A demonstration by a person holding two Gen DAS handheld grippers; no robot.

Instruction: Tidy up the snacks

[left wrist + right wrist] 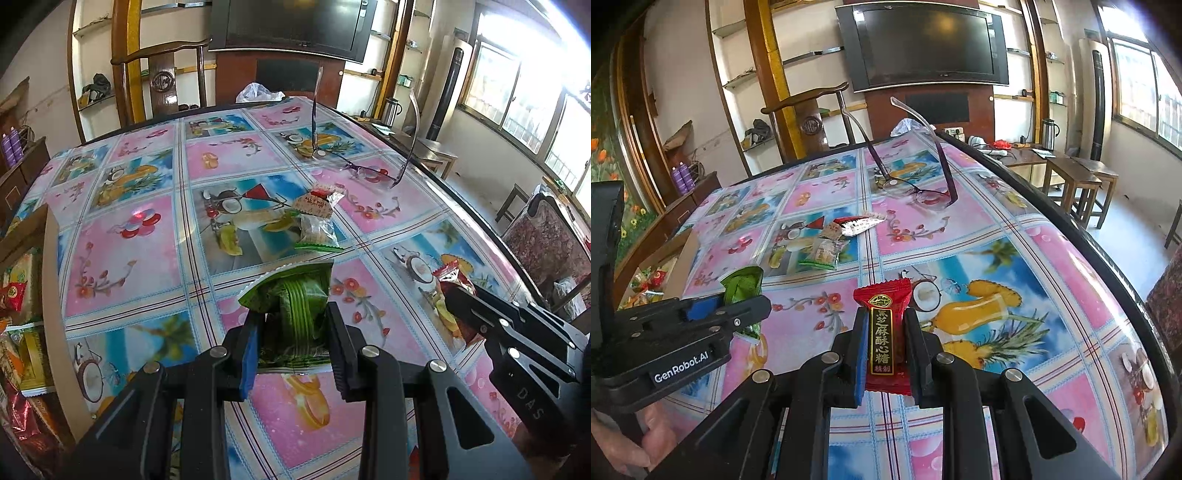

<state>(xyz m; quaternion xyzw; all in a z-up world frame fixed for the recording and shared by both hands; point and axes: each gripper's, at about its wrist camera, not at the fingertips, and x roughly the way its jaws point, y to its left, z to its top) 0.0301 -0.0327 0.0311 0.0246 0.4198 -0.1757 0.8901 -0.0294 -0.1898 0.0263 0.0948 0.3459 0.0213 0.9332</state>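
With the left gripper (291,325) clamping the green snack packet (295,295) and the right gripper (886,347) pinching the red sesame candy (882,332), I'd carry both leftward to the cardboard snack box (22,236) beside the left gripper before letting go.

Two tongs counted, one green snack packet (295,299) clamped, one red candy (884,332) clamped, three small packets seen loose on the worktop (147,236), one pair of glasses (365,170), one open box of snacks (22,280).
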